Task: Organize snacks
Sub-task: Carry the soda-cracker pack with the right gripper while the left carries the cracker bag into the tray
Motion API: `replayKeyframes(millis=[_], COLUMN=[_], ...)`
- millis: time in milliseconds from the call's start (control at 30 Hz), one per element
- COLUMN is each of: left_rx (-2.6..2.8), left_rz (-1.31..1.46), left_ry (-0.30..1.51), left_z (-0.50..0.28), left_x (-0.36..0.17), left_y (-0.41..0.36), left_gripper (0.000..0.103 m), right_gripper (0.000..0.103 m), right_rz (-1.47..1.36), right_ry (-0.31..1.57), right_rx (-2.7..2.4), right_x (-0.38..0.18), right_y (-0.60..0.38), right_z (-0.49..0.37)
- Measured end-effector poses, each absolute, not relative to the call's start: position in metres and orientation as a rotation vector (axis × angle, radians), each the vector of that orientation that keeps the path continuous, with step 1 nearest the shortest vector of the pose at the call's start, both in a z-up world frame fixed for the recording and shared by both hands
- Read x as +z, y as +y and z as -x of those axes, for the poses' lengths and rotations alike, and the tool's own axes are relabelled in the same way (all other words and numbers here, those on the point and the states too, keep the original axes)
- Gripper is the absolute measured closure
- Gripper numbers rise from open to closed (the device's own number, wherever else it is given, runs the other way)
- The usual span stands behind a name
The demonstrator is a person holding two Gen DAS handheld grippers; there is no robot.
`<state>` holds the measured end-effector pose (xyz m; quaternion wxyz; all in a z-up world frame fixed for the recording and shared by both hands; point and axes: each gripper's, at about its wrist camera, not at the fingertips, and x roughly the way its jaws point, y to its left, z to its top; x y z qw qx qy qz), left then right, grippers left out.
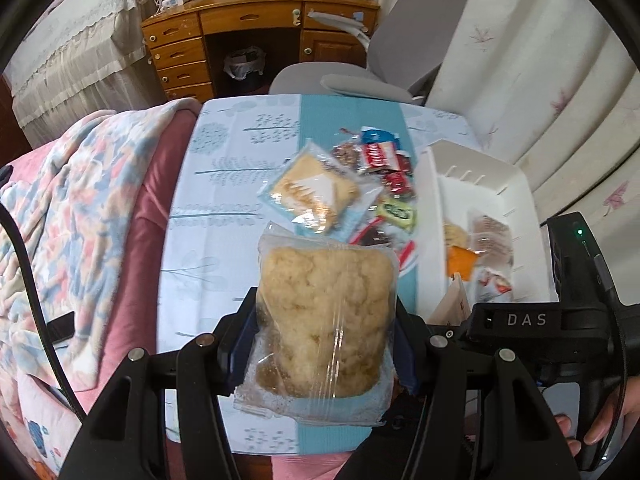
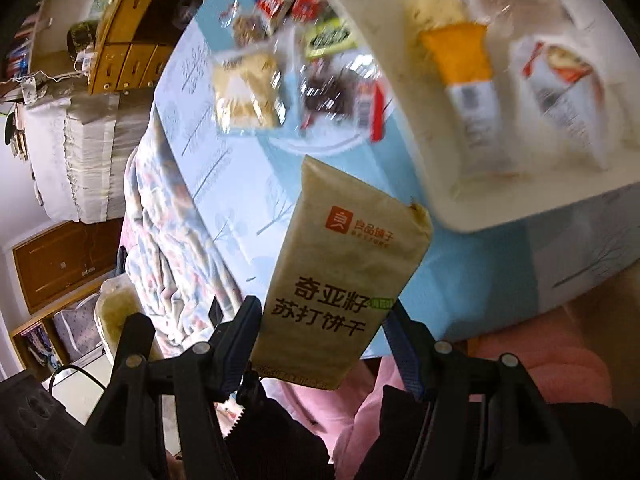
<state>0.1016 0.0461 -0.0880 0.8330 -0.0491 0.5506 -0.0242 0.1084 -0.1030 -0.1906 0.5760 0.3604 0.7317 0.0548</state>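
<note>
Snacks: loose heap (image 1: pixel 362 184) at frame center of the left wrist view, on a pale blue patterned tablecloth (image 1: pixel 224 200); white tray (image 1: pixel 476 184) just right of the heap, with a few packets already inside. Left gripper (image 1: pixel 326 344) at lower center, jaws clamped from both sides on a clear bag of pale crumbly pastry (image 1: pixel 324 320), bag held upright above the table edge and hiding part of the heap behind it. Sandwich-cracker packet in blue-edged wrap (image 1: pixel 312 188) directly above the bag in the frame; red wrappers (image 1: pixel 380 156) and a green-and-yellow candy (image 1: pixel 396 212) toward the tray. Inside the tray, an orange-ended packet (image 1: pixel 460 258), blurred. Right gripper (image 2: pixel 324 336) at lower center of the right wrist view, jaws closed on a tan cracker pack with dark Chinese lettering and an orange logo (image 2: pixel 340 272), pack tilted, top end pointing to the upper center of the frame, near the tray's rim (image 2: pixel 400 92) but whether touching, cannot tell. Same tray at upper right of that view, motion-blurred, holding the orange-ended packet (image 2: pixel 460 48) and a white-and-red packet (image 2: pixel 560 80). Heap (image 2: pixel 288 52) at upper center, smeared by blur. Floral blanket (image 1: pixel 80 184) at left of the left wrist view; wooden desk (image 1: pixel 248 20) and grey chair (image 1: pixel 400 40) along the top.
</note>
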Motion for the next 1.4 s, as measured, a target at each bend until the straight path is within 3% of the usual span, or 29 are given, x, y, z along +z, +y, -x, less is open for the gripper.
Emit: replayKeyframes(millis=[867,933,967,1000,1033,1400], left_rx=[-0.300,-0.317,-0.326,-0.329,-0.327,-0.293], left_rz=[0.123,0.129,0.134,0.138,0.137,0.150], left_ry=[1.238,1.247,1.251,1.256,1.255,1.256], left_z=[-0.129,-0.132,-0.134,-0.135,-0.136,-0.138], left_x=[-0.135,-0.139,-0.140,-0.141,-0.140,-0.137], left_y=[-0.122,-0.127,-0.129,-0.131,-0.132,-0.107], left_gripper=[0.046,0.045,0.039,0.026,0.023,0.022], right_gripper=[0.040,0.040,0.040,0.039,0.039,0.034], right_rz=[-0.722,-0.712,-0.708,-0.706,-0.702,-0.647], right_ry=[1.535,1.508,1.494,1.479,1.469,1.435], right_rx=[-0.050,-0.065,-0.072,-0.079,-0.086,-0.067], right_x=[-0.183,-0.181,-0.180,-0.179,-0.178,-0.174], right_y=[-0.271,-0.279,-0.283,-0.286,-0.289,-0.272], right_z=[-0.124,-0.126,-0.127,-0.127,-0.128,-0.133])
